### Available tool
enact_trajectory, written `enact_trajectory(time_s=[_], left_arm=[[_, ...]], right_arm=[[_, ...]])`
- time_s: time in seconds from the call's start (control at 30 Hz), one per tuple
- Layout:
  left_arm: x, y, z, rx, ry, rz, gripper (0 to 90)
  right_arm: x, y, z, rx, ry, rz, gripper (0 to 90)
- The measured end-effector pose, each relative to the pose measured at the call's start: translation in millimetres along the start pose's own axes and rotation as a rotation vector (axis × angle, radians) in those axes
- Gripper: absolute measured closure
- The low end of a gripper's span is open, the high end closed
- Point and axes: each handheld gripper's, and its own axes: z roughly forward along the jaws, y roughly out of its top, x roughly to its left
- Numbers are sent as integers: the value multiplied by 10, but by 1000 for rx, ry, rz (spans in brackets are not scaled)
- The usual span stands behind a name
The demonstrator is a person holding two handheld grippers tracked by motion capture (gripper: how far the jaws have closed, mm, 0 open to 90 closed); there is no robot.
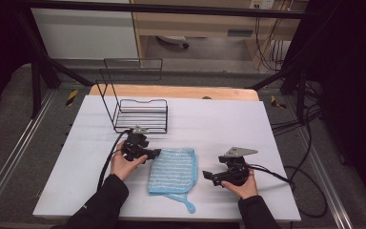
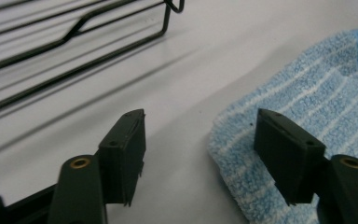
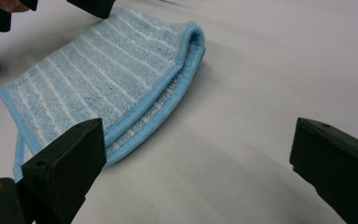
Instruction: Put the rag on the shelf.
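Folded blue striped cloth [image 1: 173, 170] flat on the white counter [image 1: 228, 124], in front of a black wire rack [image 1: 140, 116]. Left gripper [image 1: 155, 153] at the cloth's far left corner, jaws apart astride its edge, pads not pressing. Right gripper [image 1: 208, 176] just right of the cloth, jaws wide apart, nothing between.
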Motion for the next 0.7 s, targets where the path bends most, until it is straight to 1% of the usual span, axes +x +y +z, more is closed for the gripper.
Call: enact_trajectory(time_s=[0.07,0.13,0.2,0.23,0.3,0.4,0.43,0.7], left_arm=[[-3,-18,30,21,-12,0,425],[-4,-50,46,14,-28,-13,472],[-7,-79,64,17,-37,-18,509],[-8,-89,69,19,-47,-23,526],[-12,-93,70,16,-63,-38,581],[-34,-101,73,26,-81,-40,676],[-48,-103,79,25,-81,-41,702],[-85,-106,88,30,-75,-29,764]], right_arm=[[4,-4,8,3,4,2,52],[2,-5,9,7,-1,2,54],[3,-5,9,4,-1,5,59],[3,-5,10,2,-1,5,61],[2,-5,18,2,-2,7,64],[2,-8,29,5,0,7,73],[0,-7,31,5,0,4,76],[-11,21,44,4,-7,20,86]])
